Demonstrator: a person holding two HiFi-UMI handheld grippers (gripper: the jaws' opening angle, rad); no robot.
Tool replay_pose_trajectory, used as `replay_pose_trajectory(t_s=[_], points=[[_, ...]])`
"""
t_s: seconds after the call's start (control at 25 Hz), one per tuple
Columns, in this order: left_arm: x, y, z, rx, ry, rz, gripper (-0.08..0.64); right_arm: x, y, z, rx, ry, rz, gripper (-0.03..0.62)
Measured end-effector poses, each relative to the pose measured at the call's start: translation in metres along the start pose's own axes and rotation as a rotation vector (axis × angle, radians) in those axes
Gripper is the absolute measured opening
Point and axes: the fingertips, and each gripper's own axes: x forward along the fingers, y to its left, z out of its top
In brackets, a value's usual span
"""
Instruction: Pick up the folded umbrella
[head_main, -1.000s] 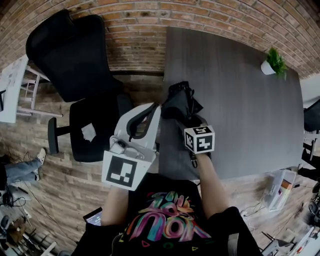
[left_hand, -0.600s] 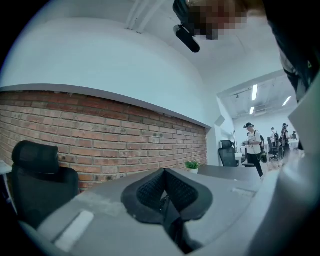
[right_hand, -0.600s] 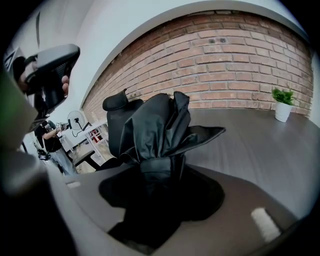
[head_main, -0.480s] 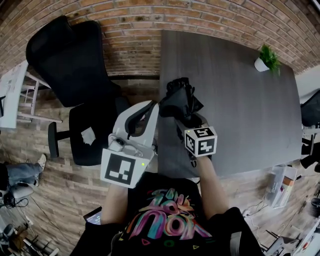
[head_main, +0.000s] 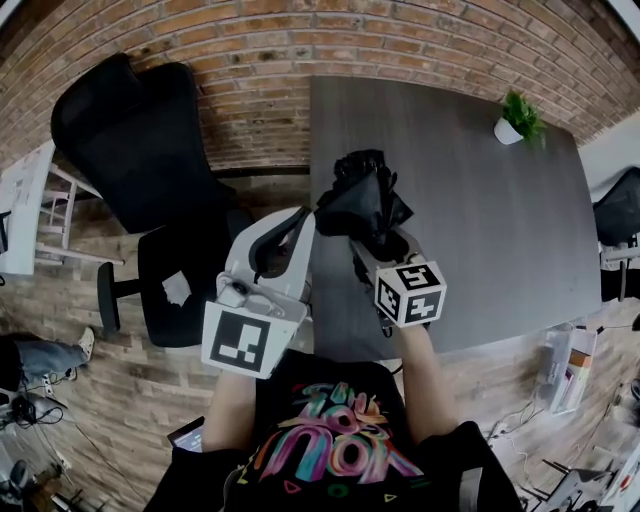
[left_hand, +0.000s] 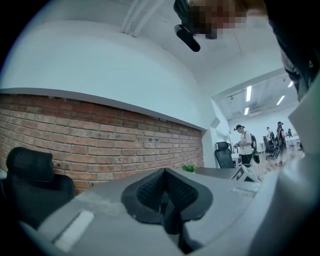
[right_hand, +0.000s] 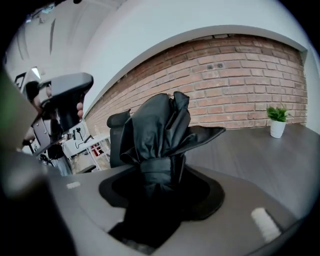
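Table (head_main: 480, 220) edge by the chair (head_main: 185, 265) runs beside the right claw's (head_main: 378, 243) umbrella (head_main: 365, 195).

I'm counting one umbrella (head_main: 362, 198) and two claws, left claw (head_main: 295, 226) and right claw (head_main: 368, 236). I'm also seeing one counter (head_main: 480, 240), one plant (head_main: 518, 114), and two chairs, the left chair (head_main: 140, 130) and the right chair (head_main: 620, 214).

No legible text is found; colourful stylised lettering is printed on the person's black shirt (head_main: 335, 445), bottom centre, but cannot be read.
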Motion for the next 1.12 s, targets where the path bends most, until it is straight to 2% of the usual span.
replay_pose_trajectory(t_s=[0.24, 0.56, 0.8, 1.12], points=[[0.004, -0.005, 0.005, 0.009, -0.010, -0.028, 0.000, -0.026, 0.005, 0.033, -0.004, -0.095, 0.010, 0.232], [0.016, -0.016, 0.012, 0.019, -0.024, -0.081, 0.000, -0.079, 0.009, 0.075, -0.075, -0.262, -0.044, 0.232], [0.023, -0.020, 0.012, 0.008, -0.017, -0.102, 0.000, -0.124, -0.004, 0.094, -0.100, -0.363, -0.102, 0.232], [0.030, -0.022, 0.011, 0.002, -0.019, -0.129, 0.000, -0.165, -0.025, 0.111, -0.102, -0.446, -0.212, 0.232]])
